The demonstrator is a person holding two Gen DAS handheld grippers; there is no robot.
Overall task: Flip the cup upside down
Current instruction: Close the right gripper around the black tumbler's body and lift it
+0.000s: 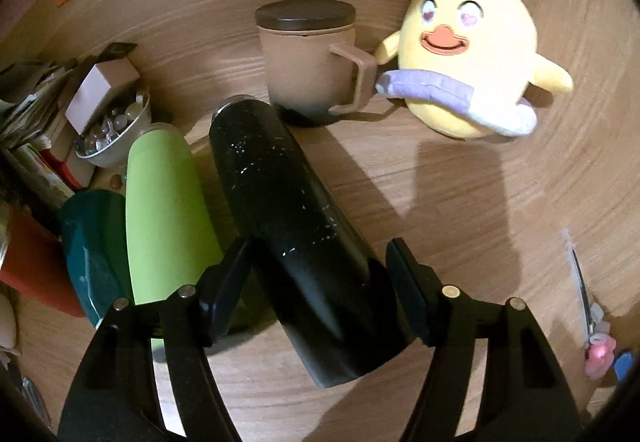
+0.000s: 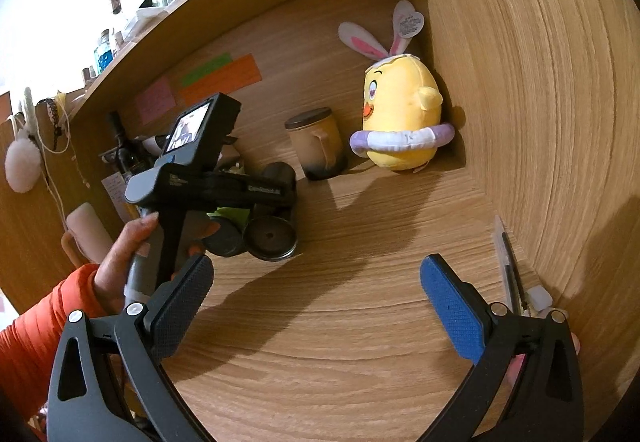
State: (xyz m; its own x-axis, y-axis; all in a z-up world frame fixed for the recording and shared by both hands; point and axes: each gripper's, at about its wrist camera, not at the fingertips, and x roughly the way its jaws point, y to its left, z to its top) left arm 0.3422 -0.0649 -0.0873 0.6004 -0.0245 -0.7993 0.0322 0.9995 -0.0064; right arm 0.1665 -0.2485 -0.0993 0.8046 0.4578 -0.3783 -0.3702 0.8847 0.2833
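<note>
A black tumbler cup point(image 1: 288, 209) lies tilted on the wooden desk, its base toward me. My left gripper point(image 1: 320, 262) is open with its fingers on either side of the cup's lower body, the left finger touching it, the right finger apart. In the right wrist view the cup's round base point(image 2: 272, 240) shows under the left gripper body point(image 2: 208, 185). My right gripper point(image 2: 316, 282) is open and empty above the bare desk.
A green cup point(image 1: 164, 209) and a teal one point(image 1: 96, 254) lie left of the black cup. A brown lidded mug point(image 1: 308, 61) and a yellow plush chick point(image 1: 468, 61) stand behind. Clutter fills the left edge; a pen point(image 2: 510, 262) lies by the right wall.
</note>
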